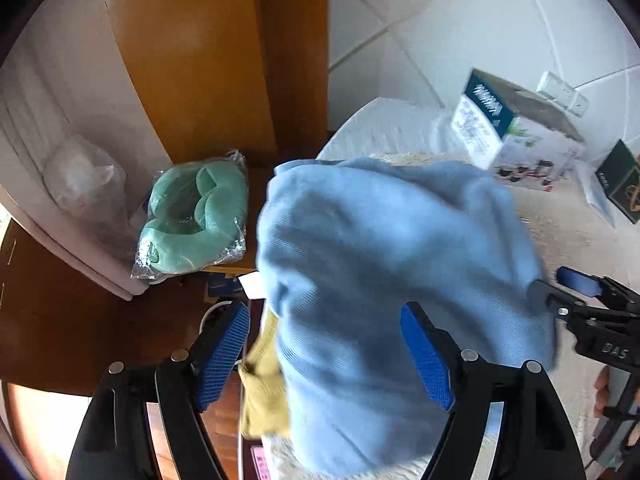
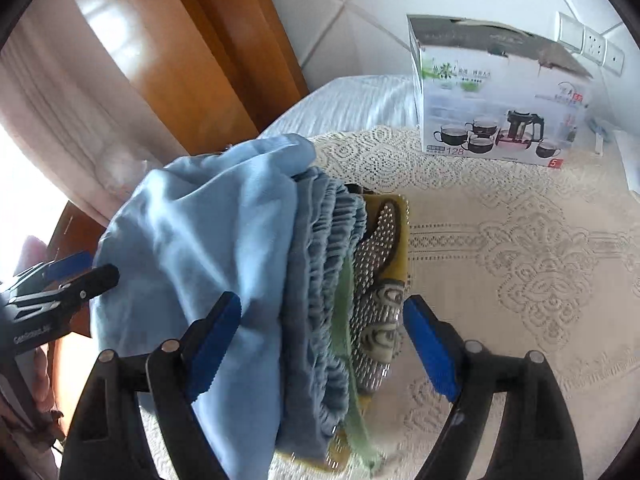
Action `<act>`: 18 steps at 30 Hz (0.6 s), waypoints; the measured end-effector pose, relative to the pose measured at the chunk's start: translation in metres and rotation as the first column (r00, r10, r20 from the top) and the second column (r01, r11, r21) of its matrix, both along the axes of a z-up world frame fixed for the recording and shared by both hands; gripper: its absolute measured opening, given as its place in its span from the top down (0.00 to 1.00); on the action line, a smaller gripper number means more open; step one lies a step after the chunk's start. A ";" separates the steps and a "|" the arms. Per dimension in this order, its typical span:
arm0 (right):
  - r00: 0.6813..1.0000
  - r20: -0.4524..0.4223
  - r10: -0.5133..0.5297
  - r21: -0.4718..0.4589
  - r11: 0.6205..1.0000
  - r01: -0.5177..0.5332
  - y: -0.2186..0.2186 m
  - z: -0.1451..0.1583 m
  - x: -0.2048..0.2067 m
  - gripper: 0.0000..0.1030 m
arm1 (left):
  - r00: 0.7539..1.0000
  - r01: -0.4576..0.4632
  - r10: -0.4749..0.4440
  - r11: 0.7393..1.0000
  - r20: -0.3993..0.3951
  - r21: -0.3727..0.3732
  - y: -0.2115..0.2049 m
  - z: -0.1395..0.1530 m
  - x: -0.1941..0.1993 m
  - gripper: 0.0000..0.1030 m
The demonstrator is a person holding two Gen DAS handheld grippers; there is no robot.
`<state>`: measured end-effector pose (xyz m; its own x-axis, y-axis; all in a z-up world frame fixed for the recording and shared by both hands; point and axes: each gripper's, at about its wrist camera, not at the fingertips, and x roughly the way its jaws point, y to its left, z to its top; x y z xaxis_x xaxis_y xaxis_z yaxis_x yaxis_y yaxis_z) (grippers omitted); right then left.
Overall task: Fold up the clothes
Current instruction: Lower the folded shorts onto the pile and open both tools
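A light blue garment (image 1: 392,280) with an elastic gathered waistband (image 2: 328,288) lies bunched on the lace-covered table (image 2: 520,260). It rests on a yellow patterned garment (image 2: 384,280), whose corner shows in the left wrist view (image 1: 264,384). My left gripper (image 1: 326,354) is open, its fingers either side of the blue cloth. My right gripper (image 2: 322,350) is open too, straddling the waistband. In the left wrist view the right gripper's fingertips (image 1: 576,284) touch the cloth's right edge. In the right wrist view the left gripper's fingertips (image 2: 92,272) touch its left edge.
A white tea-set box (image 2: 500,100) stands at the back of the table. A dark box (image 1: 620,180) sits far right. A bagged green cushion (image 1: 196,216) lies on a wooden surface to the left, beside a curtain (image 1: 60,128) and a wooden panel (image 1: 192,60).
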<state>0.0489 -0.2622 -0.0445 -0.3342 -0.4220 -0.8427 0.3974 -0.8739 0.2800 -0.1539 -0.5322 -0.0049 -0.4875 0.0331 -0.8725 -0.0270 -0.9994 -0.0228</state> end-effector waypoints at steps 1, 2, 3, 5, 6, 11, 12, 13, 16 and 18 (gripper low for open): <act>1.000 -0.006 0.005 0.003 1.000 -0.005 0.001 0.003 0.004 0.19 | 1.000 0.009 -0.009 1.000 -0.011 0.010 0.004 0.006 0.006 0.24; 1.000 -0.012 0.009 0.005 1.000 -0.009 0.002 0.007 0.008 0.19 | 1.000 0.018 -0.018 1.000 -0.020 0.022 0.008 0.010 0.011 0.24; 1.000 -0.018 0.014 0.008 1.000 -0.014 0.003 0.010 0.012 0.19 | 0.999 0.025 -0.024 0.999 -0.038 0.034 0.014 0.015 0.018 0.24; 0.999 -0.031 0.026 0.031 0.999 -0.025 0.003 0.014 0.024 0.19 | 0.996 0.028 -0.023 0.997 -0.085 0.065 0.024 0.021 0.032 0.24; 0.999 -0.038 0.033 0.048 0.998 -0.031 0.004 0.015 0.031 0.19 | 0.994 0.027 -0.018 0.996 -0.110 0.081 0.028 0.023 0.039 0.24; 0.998 -0.034 0.056 0.090 0.995 -0.053 0.008 0.013 0.059 0.19 | 0.996 0.023 -0.012 0.992 -0.084 0.126 0.047 0.017 0.061 0.24; 0.998 -0.030 0.055 0.090 0.995 -0.052 0.009 0.013 0.061 0.19 | 0.997 0.029 -0.019 0.991 -0.078 0.129 0.050 0.015 0.064 0.24; 0.998 -0.028 0.054 0.089 0.995 -0.051 0.011 0.012 0.063 0.19 | 0.997 0.034 -0.024 0.990 -0.070 0.136 0.052 0.014 0.068 0.24; 0.998 -0.028 0.048 0.091 0.995 -0.045 0.016 0.014 0.071 0.19 | 0.999 0.033 -0.027 0.988 -0.044 0.153 0.057 0.008 0.076 0.24; 0.998 -0.033 0.048 0.093 0.995 -0.045 0.017 0.017 0.074 0.19 | 1.000 0.019 -0.015 0.988 -0.027 0.153 0.057 0.003 0.081 0.24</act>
